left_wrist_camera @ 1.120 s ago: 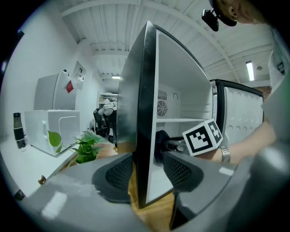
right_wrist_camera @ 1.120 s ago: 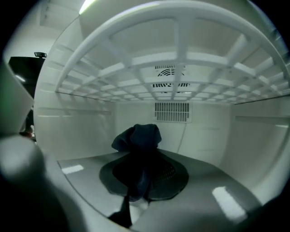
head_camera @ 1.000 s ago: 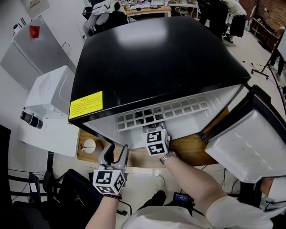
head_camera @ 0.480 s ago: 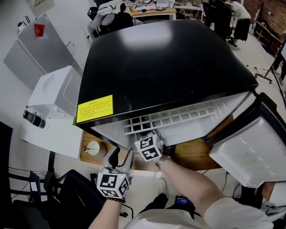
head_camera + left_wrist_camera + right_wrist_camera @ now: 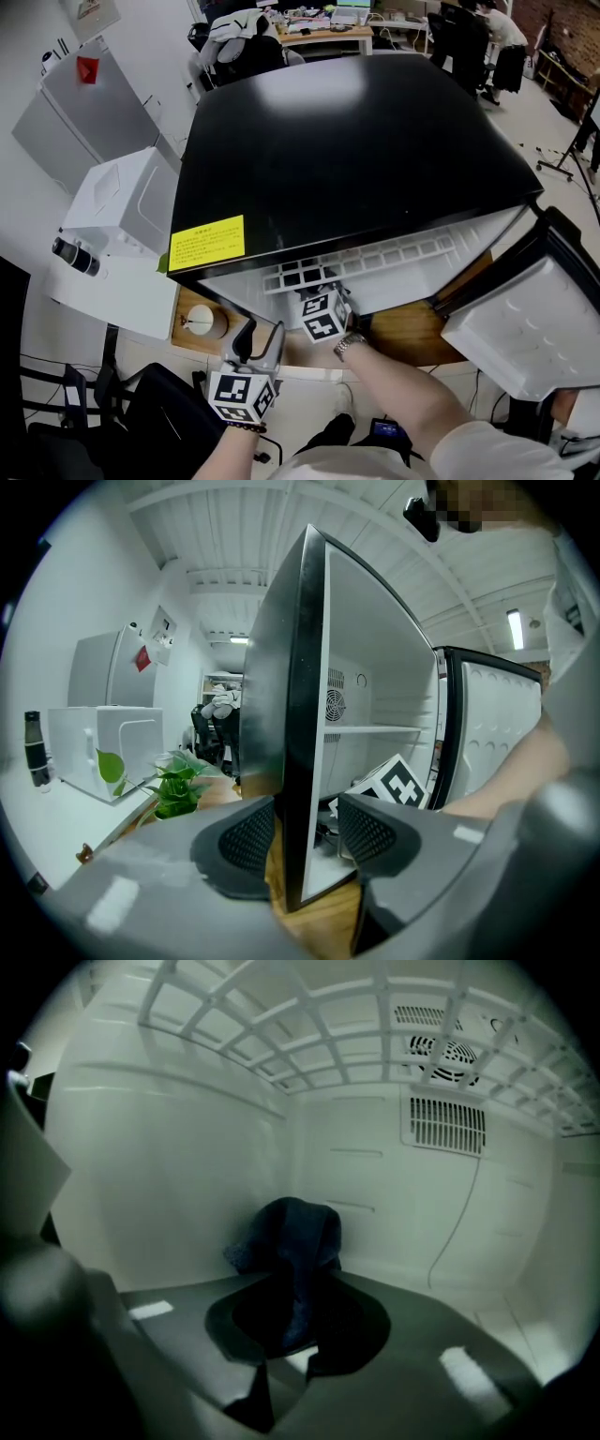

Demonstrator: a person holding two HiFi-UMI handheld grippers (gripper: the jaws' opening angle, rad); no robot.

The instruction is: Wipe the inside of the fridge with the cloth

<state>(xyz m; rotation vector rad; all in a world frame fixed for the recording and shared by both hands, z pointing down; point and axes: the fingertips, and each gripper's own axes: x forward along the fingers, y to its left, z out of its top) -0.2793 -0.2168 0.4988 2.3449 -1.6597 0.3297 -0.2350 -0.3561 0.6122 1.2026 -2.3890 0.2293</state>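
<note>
The black-topped fridge point(image 5: 356, 141) stands open, its door point(image 5: 525, 328) swung out to the right. My right gripper reaches into the cavity under the white grid shelf point(image 5: 375, 258); only its marker cube point(image 5: 322, 317) shows in the head view. In the right gripper view, the right gripper point(image 5: 291, 1330) is shut on a dark blue cloth point(image 5: 295, 1241), which hangs bunched in front of the white back wall near the rear left corner. My left gripper point(image 5: 260, 336) stays outside, open, in front of the fridge's left front corner. The black wall edge point(image 5: 298, 714) shows beyond the left gripper point(image 5: 300, 834), not touching its jaws.
A white appliance point(image 5: 122, 202) and a black bottle point(image 5: 77, 256) stand to the fridge's left. The fridge rests on a wooden top point(image 5: 412, 333) with a round white object point(image 5: 200, 322). A green plant point(image 5: 173, 785) grows beside the left wall. A fan vent point(image 5: 448, 1054) sits high on the back wall.
The right gripper's cube has shifted a little leftward under the shelf with the cloth. The left gripper keeps its place by the front corner, jaws unchanged.
</note>
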